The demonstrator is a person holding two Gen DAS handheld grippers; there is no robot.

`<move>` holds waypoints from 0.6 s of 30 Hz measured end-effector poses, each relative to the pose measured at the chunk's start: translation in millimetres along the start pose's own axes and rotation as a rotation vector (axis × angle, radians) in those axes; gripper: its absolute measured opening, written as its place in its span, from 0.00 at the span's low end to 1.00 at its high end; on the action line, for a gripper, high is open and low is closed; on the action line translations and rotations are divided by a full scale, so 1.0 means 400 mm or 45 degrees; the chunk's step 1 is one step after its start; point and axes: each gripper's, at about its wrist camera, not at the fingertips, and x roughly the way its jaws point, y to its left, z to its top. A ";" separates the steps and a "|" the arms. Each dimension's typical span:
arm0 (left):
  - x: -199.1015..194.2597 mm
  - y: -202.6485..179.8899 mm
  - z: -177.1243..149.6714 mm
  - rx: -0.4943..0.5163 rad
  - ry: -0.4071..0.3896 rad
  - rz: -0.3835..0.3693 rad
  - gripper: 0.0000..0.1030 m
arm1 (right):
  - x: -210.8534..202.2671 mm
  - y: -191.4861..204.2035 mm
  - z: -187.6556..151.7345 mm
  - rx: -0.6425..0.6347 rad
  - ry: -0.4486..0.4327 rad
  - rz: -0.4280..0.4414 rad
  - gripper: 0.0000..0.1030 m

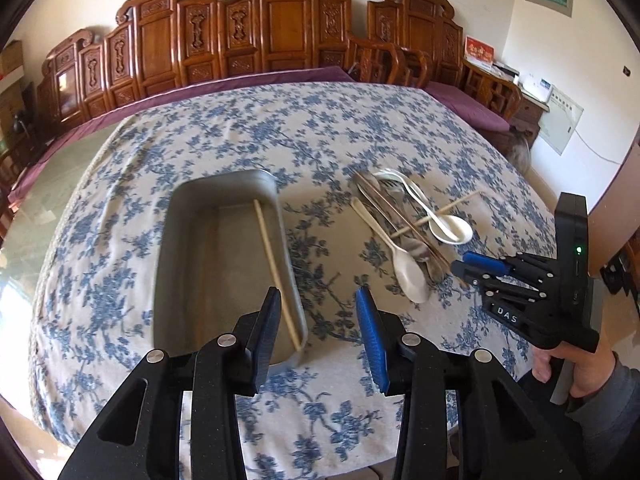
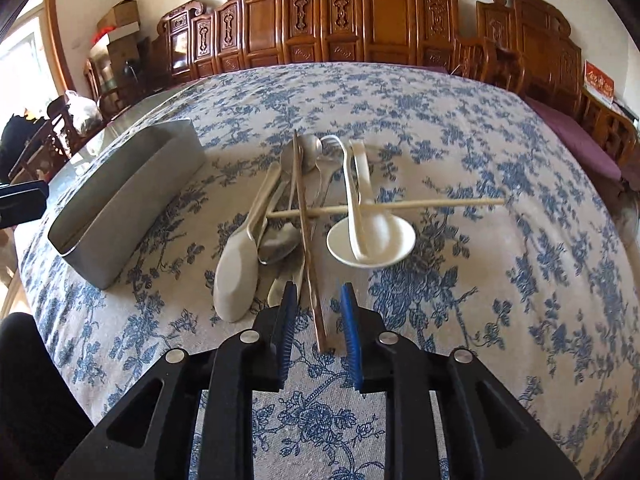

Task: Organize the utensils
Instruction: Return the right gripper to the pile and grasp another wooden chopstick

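Observation:
A grey metal tray (image 1: 224, 184) lies on the flowered tablecloth with one pale chopstick (image 1: 276, 268) along its right side; the tray also shows in the right wrist view (image 2: 132, 196). My left gripper (image 1: 318, 300) is open and empty, above the tray's near right corner. To the right lies a pile of utensils (image 1: 404, 220): white spoons (image 2: 370, 240), metal spoons (image 2: 280, 246), a pale chopstick (image 2: 400, 206) and a dark brown chopstick (image 2: 306, 240). My right gripper (image 2: 318, 296) is open, its jaws either side of the dark chopstick's near end; it also shows in the left wrist view (image 1: 466, 266).
The table is wide and covered by the blue flowered cloth (image 2: 480, 280). Carved wooden benches (image 1: 280, 32) with purple cushions (image 1: 468, 104) stand behind it. Boxes (image 2: 120, 20) are stacked at the far left.

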 end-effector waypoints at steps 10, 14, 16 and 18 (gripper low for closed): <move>0.077 -0.066 0.001 0.028 0.052 -0.018 0.36 | 0.020 -0.007 -0.015 -0.065 0.023 -0.023 0.07; 0.099 -0.086 0.004 0.042 0.066 -0.020 0.36 | 0.014 -0.014 -0.017 -0.051 0.019 0.029 0.06; 0.108 -0.094 0.008 0.047 0.070 -0.021 0.36 | 0.001 -0.013 -0.015 -0.046 -0.004 0.059 0.06; 0.116 -0.102 0.012 0.051 0.072 -0.023 0.36 | -0.013 -0.012 -0.012 -0.041 -0.032 0.083 0.06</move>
